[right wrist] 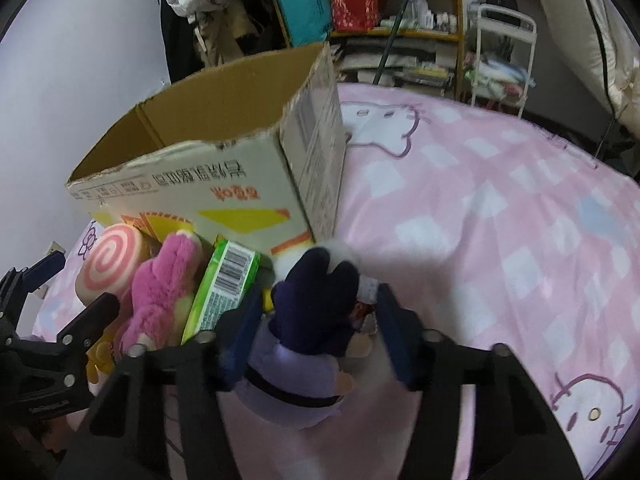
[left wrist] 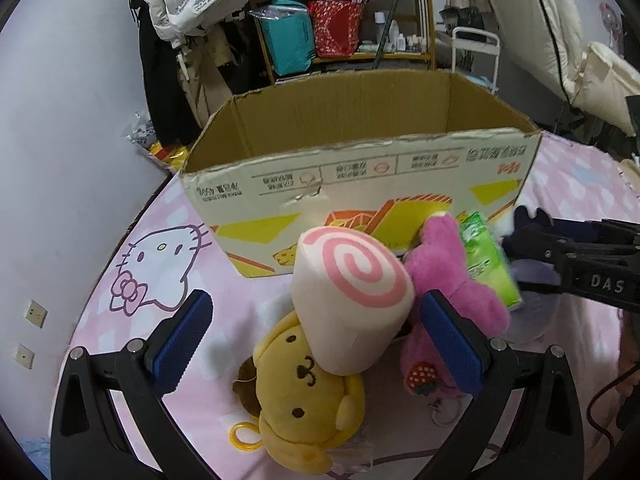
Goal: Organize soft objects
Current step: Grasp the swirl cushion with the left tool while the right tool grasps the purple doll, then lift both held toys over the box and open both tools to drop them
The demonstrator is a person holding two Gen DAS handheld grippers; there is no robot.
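An open cardboard box point(left wrist: 360, 168) stands on the pink bed sheet point(left wrist: 168, 220); it also shows in the right wrist view point(right wrist: 224, 196). In front of it lie a pink-swirl roll cushion point(left wrist: 352, 296), a yellow dog plush point(left wrist: 304, 408), a pink bear plush point(left wrist: 452, 280) and a green tissue pack point(left wrist: 488, 260). My left gripper point(left wrist: 320, 340) is open, its fingers on either side of the roll cushion. My right gripper point(right wrist: 316, 316) has its jaws around a dark purple plush point(right wrist: 316, 304), which lies on the sheet. Whether they press it is unclear.
A wooden shelf point(left wrist: 344, 20) with bags and hanging coats point(left wrist: 192, 0) stand behind the box. A white cart point(right wrist: 500, 52) is at the bed's far side. The sheet point(right wrist: 500, 220) stretches bare to the right of the box.
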